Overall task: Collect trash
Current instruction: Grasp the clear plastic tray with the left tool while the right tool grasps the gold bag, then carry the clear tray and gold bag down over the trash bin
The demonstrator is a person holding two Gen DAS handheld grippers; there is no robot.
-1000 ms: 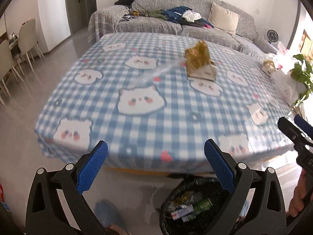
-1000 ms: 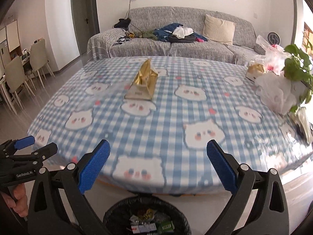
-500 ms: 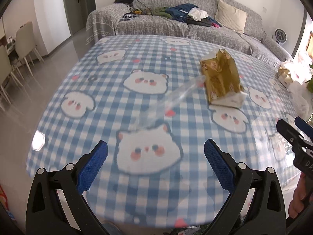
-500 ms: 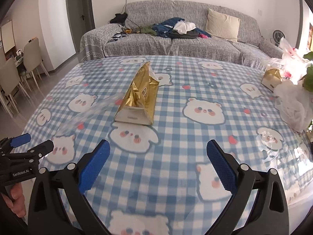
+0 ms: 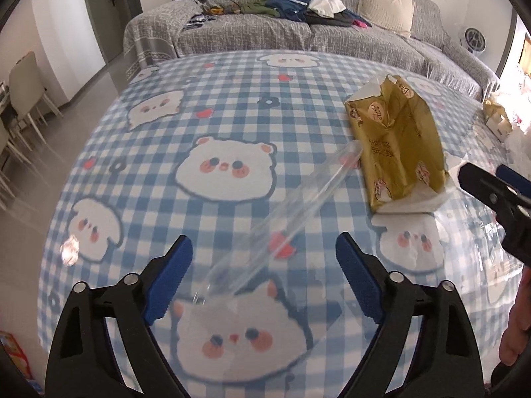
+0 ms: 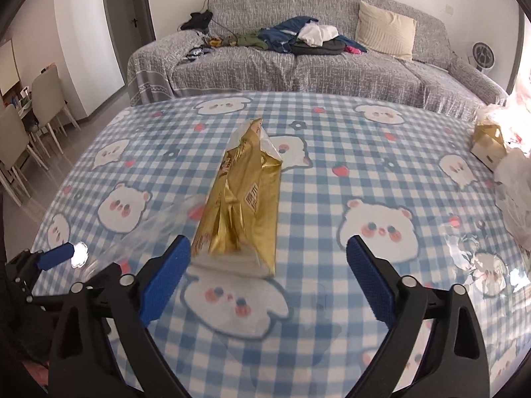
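While both grippers are hanging wide open over the table (image 5: 139,76), the sensible move is lowering the left gripper (image 5: 264,265) slowly so its pads are closing across the clear plastic wrapper (image 5: 282,212), which is lying flat and hard to make out, probably a thin sleeve. It is stretching from between the left jaws toward the far right, ending just beside the gold snack bag (image 6: 242,205). That bag is lying just beyond the right gripper (image 6: 268,265), left of its centre.
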